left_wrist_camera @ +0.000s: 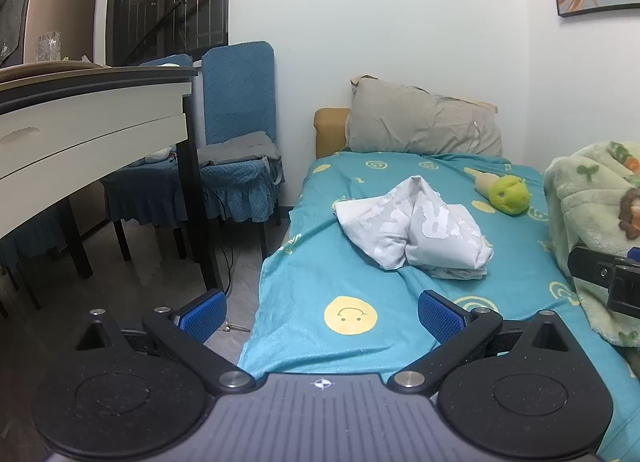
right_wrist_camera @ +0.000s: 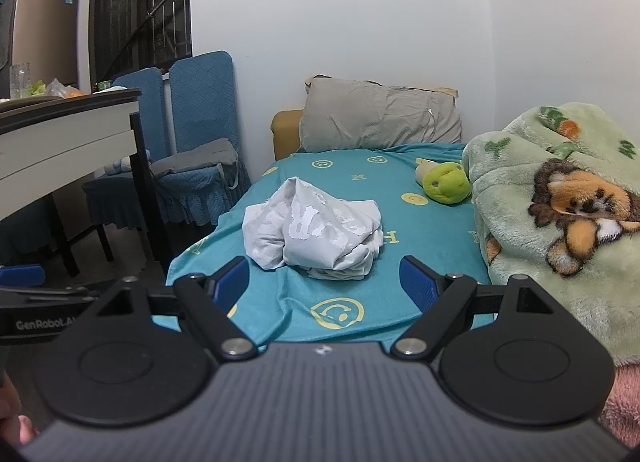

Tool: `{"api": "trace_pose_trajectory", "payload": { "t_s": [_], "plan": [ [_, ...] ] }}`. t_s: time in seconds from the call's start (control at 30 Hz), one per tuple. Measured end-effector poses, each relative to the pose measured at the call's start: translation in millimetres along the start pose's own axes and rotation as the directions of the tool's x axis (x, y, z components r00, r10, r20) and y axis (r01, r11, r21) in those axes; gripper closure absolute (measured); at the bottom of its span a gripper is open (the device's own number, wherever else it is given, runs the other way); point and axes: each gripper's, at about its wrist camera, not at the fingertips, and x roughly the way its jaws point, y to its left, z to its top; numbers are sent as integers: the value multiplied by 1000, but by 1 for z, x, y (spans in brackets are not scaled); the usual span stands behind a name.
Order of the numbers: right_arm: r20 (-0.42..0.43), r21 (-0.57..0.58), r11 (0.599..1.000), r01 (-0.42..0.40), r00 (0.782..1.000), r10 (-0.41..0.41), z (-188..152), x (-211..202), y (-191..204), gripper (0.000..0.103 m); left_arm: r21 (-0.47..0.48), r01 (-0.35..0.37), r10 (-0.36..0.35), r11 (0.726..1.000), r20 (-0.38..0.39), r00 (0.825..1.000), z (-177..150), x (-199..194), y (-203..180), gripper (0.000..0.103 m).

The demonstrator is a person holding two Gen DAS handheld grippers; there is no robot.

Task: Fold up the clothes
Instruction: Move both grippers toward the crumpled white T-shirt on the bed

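On the teal smiley-print bedsheet (right_wrist_camera: pixel 280 302), roughly mid-bed, I see the crumpled white garment (right_wrist_camera: pixel 316 232) lying in a heap, unfolded, with a cracked white print across it. My right gripper (right_wrist_camera: pixel 324 282) hovers just short of it, jaws spread wide with nothing between the blue pads (right_wrist_camera: pixel 418 286). My left gripper (left_wrist_camera: pixel 322 314) sits further back over the near edge of the bed, also released and empty, pointing down toward the sheet with the garment well ahead of it. Beyond the garment a green plush toy (right_wrist_camera: pixel 446 184) lies near a grey pillow (right_wrist_camera: pixel 380 116) at the head. A green fleece blanket (right_wrist_camera: pixel 560 198) with a lion picture is bunched along the right side. Blue-covered chairs (left_wrist_camera: pixel 240 134) and a white table (left_wrist_camera: pixel 88 122) stand left of the bed.
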Motion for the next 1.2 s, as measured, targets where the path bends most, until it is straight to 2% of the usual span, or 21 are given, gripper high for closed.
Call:
{"api": "trace_pose_trajectory", "payload": {
  "t_s": [0.6,0.73,0.9,0.97,1.2],
  "plan": [
    [6,18,1000,5,1000,-5,1,-1,-4,19,-7,0,0,1000,-11,1000,0,3,1,0],
    [38,25,998,51,998,-52,4,-7,-7,19,-9,-1,1,1000,-9,1000,1,5,1,0],
    [67,57,997,53,996,-57,25,-11,-13,19,-18,2,-2,1000,-4,1000,2,3,3,0],
    [68,62,998,31,997,-35,37,-10,-14,19,-21,6,-7,1000,-6,1000,1,2,4,0],
    [-19,110,993,-37,999,39,67,8,-15,19,-9,3,-3,1000,-47,999,-4,14,4,0]
  ]
}}
